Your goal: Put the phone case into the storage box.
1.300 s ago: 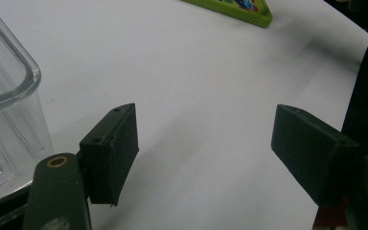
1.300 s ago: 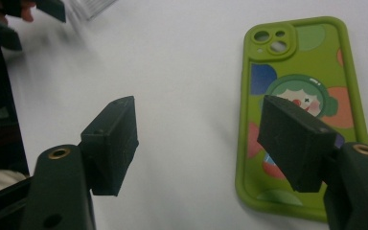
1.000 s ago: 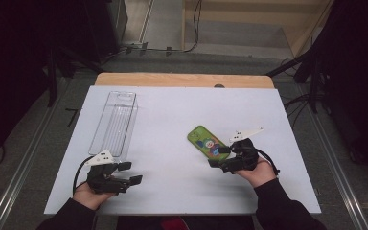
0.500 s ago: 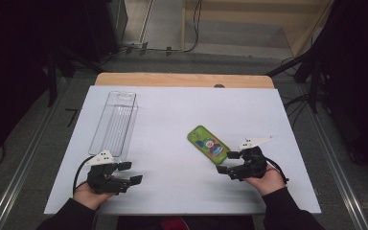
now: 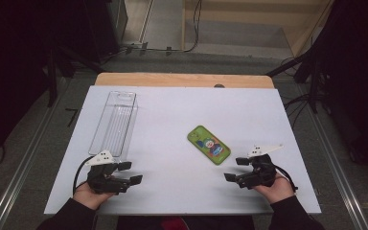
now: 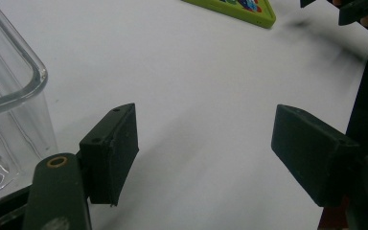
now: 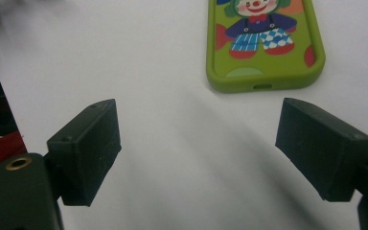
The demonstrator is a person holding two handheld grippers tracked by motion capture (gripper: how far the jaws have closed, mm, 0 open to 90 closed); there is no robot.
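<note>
We are holding the right gripper (image 5: 235, 168) just beside the green phone case (image 5: 209, 144) lying flat on the white table (image 5: 172, 120), its jaws having just been opening, nothing between them; our left gripper (image 5: 129, 172) is gaping empty near the clear tray (image 5: 114, 122)

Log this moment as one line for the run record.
left tongs: open, empty, beside clear bin | right tongs: just opening, empty, short of green phone case | case flat on table
</note>
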